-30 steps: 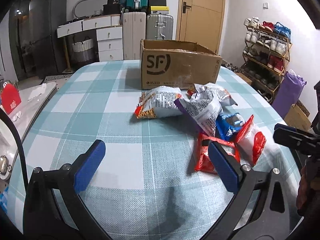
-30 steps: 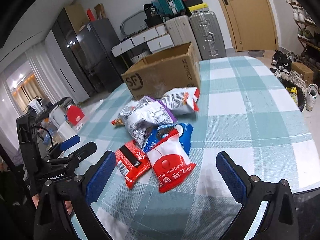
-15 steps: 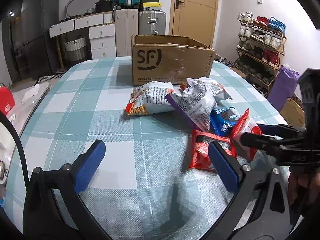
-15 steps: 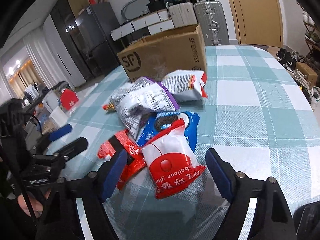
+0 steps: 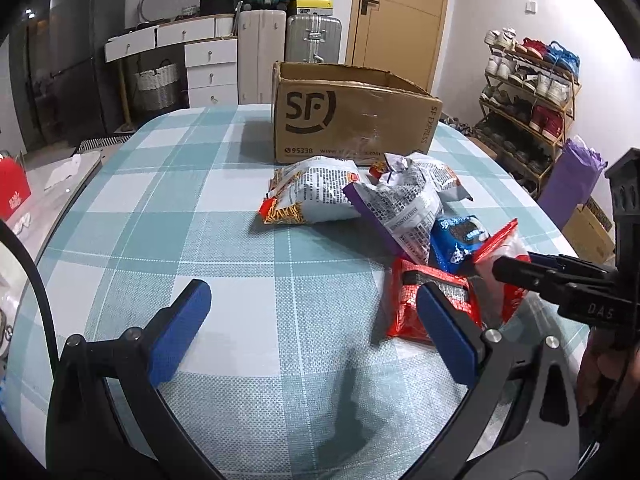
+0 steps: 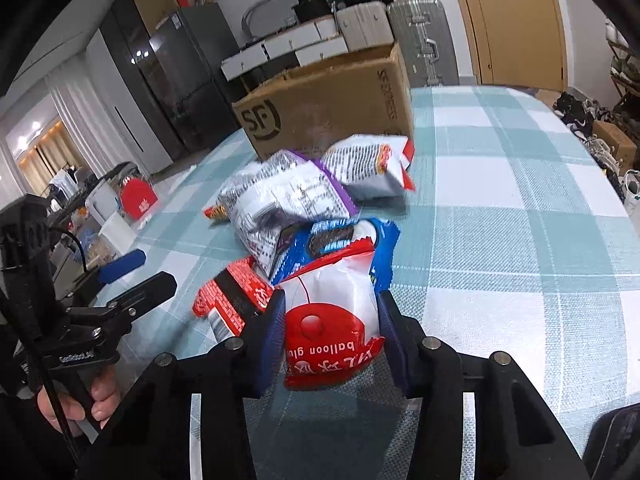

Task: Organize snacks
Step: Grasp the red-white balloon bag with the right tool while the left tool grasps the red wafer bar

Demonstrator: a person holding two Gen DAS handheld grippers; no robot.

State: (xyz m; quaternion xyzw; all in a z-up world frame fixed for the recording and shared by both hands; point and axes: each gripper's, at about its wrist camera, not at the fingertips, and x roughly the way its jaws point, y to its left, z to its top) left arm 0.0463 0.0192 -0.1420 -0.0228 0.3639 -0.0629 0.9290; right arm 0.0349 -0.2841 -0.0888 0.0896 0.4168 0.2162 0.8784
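Observation:
My right gripper (image 6: 331, 305) has its jaws closing on the red-and-white balloon packet (image 6: 332, 292), and both blue pads press its sides at the near end of the snack pile. In the left wrist view that packet (image 5: 498, 246) sits at the right, with the right gripper's fingers (image 5: 520, 270) on it. Under and beside it lie a red packet (image 6: 232, 296), a blue cookie packet (image 6: 340, 236) and a purple-edged silver bag (image 6: 280, 200). My left gripper (image 5: 312, 296) hovers open over bare tablecloth, left of the pile. Behind the snacks stands the open cardboard box (image 5: 352, 120).
Two more silver snack bags (image 5: 308, 196) (image 6: 372, 164) lie in front of the box. The checked tablecloth (image 5: 200, 208) covers a rounded table. A shoe rack (image 5: 532, 92) stands to the right, with suitcases (image 5: 260, 52) and drawers behind. A hand (image 6: 92, 400) holds the left gripper's handle.
My right gripper moved forward and down over the balloon packet and went from wide open to shut on it. The left gripper stayed open and barely moved.

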